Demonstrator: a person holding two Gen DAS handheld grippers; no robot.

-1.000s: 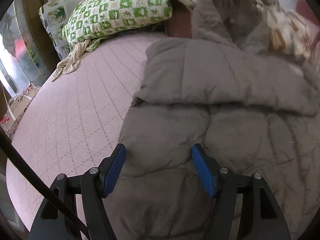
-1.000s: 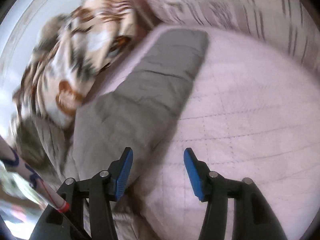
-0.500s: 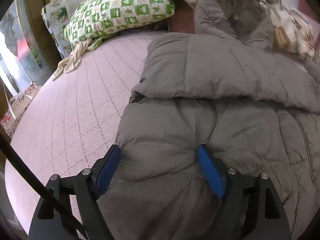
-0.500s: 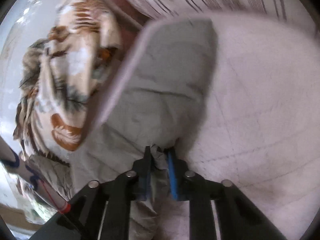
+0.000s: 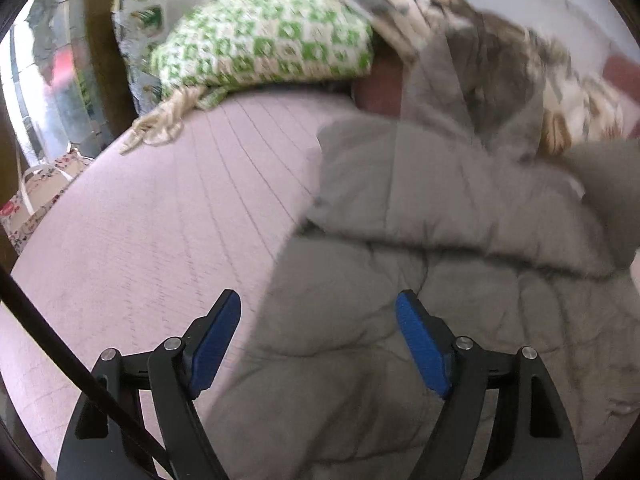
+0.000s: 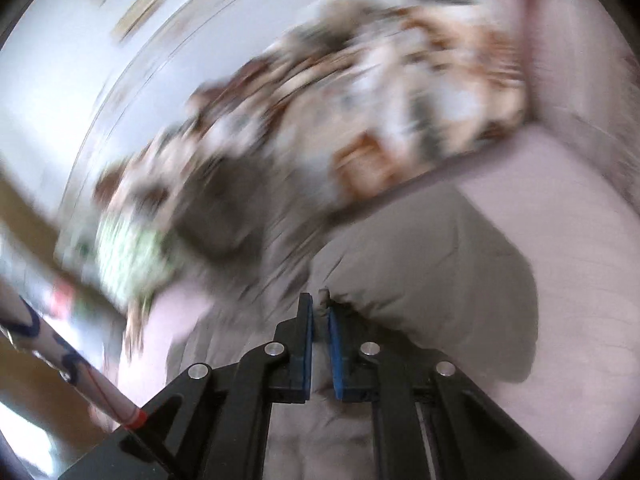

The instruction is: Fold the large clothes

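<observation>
2 tongs at work: right tongs (image 6: 319,316) clenched on a pinch of the grey coat (image 5: 400,240) lying on the bed (image 5: 160,220), left tongs (image 5: 318,344) released above its near edge; carry the sleeve across slowly, keeping the pinch firm.

The coat (image 5: 420,320) is matt, puffy quilted cloth. The bed cover (image 5: 168,232) is soft stitched fabric. The pillow (image 5: 264,48) is printed cloth. Both grippers are matt black plastic with shiny metal rivets.
</observation>
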